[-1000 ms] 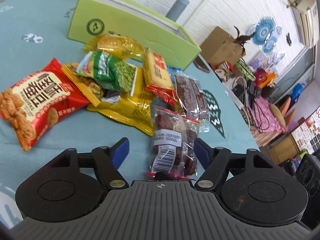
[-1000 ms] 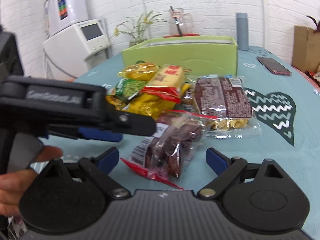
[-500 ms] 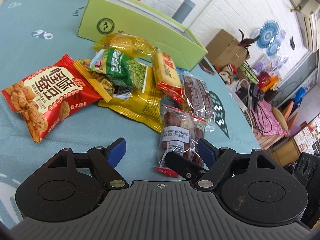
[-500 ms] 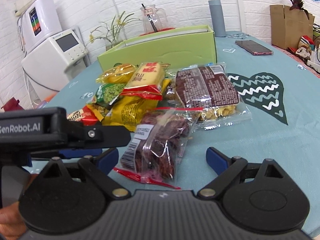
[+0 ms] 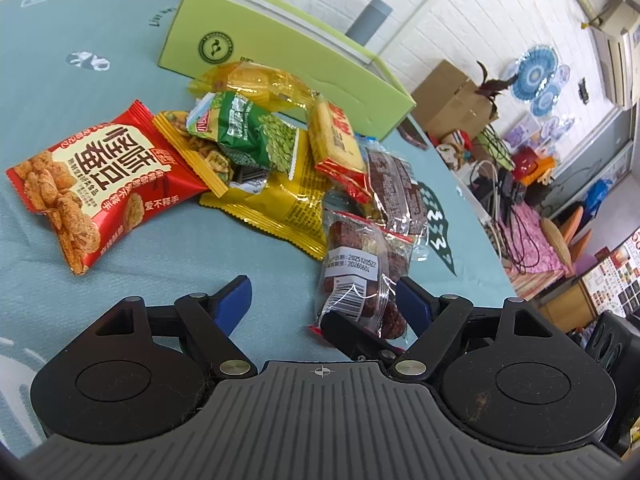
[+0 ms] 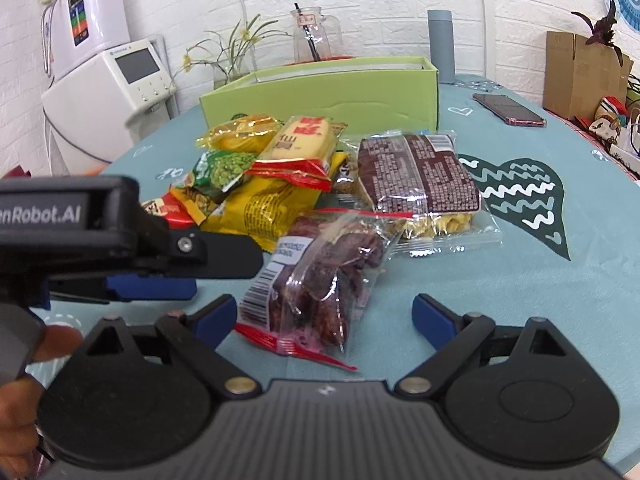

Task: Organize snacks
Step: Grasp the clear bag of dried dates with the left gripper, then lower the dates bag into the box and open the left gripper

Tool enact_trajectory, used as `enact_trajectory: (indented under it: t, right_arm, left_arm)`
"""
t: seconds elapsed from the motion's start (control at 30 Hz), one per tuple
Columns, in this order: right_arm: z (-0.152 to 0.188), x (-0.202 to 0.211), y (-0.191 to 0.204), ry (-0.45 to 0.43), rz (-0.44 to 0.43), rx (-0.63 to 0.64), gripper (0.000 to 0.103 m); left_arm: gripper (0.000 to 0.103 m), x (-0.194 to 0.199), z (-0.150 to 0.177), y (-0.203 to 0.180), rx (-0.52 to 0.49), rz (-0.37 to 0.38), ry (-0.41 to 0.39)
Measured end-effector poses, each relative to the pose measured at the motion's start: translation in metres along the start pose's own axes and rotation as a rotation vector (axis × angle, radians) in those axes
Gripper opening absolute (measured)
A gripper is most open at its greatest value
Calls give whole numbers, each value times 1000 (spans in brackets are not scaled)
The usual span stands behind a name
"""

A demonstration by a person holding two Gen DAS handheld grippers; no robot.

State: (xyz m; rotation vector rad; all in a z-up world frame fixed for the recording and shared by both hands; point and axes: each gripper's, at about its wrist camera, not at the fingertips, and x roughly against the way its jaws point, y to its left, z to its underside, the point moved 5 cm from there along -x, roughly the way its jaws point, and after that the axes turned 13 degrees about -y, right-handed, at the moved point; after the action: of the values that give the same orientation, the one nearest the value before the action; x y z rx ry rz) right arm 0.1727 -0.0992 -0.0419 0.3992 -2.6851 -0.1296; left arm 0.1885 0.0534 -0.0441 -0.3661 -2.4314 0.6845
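Observation:
A clear bag of dark red dried fruit [image 5: 356,276] lies on the teal tablecloth, nearest to both grippers. My left gripper [image 5: 324,300] is open, and the bag's near end lies by its right finger without being pressed. My right gripper [image 6: 324,316] is open too; the same bag [image 6: 320,276] lies between its fingers, closer to the left one. Behind it sits a pile of snacks: a red bag [image 5: 92,184], a green pea bag [image 5: 248,132], a yellow bag [image 5: 288,200], a cracker pack [image 6: 304,140] and a brown pack [image 6: 416,172]. An open green box [image 6: 320,92] stands beyond the pile.
The left gripper's body [image 6: 120,240] reaches in from the left of the right wrist view, with a hand [image 6: 52,344] under it. A phone [image 6: 508,108], a grey bottle [image 6: 440,48] and a glass jug [image 6: 312,36] stand at the far side. The table's edge [image 5: 480,232] curves away on the right.
The right gripper's fingertip has come into the left wrist view beside the dried-fruit bag. The left gripper's jaws stand slightly wider. The bag and the pile have stayed put.

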Motion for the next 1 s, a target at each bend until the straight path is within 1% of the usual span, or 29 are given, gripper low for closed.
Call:
enact_trajectory:
  t: [0.1,0.17,0.23,0.4,0.47,0.53,0.57,0.6,0.63,0.67,0.7,0.73,0.83,0.93,1.0]
  right_arm:
    - [-1,3,-3,-3,-38,-16,93]
    - [0,9,-4,-35,-96,-36,93]
    - [1,11,-4,-43,-133,-33,93]
    - [-1,2,2,-48,-141,26,93]
    - [-1,-5,3,-38,-149,36,90]
    - [-2,-8,4,-49,-149,65,78]
    - [-3,-7,3,-45,-161,60,75]
    - [-4,-6,1,-39,-175,42,72]
    - [-5,-2,-1,-36,-181,29,66]
    - [-6,3,-3,-39,-183,27,64]
    - [-8,7,-5,-39,-185,22,64]
    - [-10,10,-7,-40,-190,16,64]
    - [-26,18,-9,-80,-187,22,64]
    - [-61,13,-13,-159,-188,55,65]
    - [-88,-2,-17,-205,-187,90,65]
  left_arm:
    - [66,-3,-2,-3,-19,-2,8]
    - [66,-5,-4,-8,-37,1,11]
    - [67,-8,-5,-11,-52,11,13]
    - [67,-24,-3,-15,-77,9,47]
    - [66,-29,-3,-20,-103,14,49]
    - [60,-34,-1,-25,-129,30,60]
    - [56,-37,-1,-28,-145,45,67]
    - [39,-38,0,-29,-133,80,85]
    - [36,-37,0,-29,-112,94,100]
    - [35,-35,0,-30,-107,98,105]
    - [25,-31,0,-32,-113,106,106]
    - [22,-28,-1,-35,-122,108,104]
    - [21,-23,-13,-51,-137,118,79]
    - [22,-25,-46,-71,-165,137,17]
    - [22,-37,-77,-83,-187,148,-22]
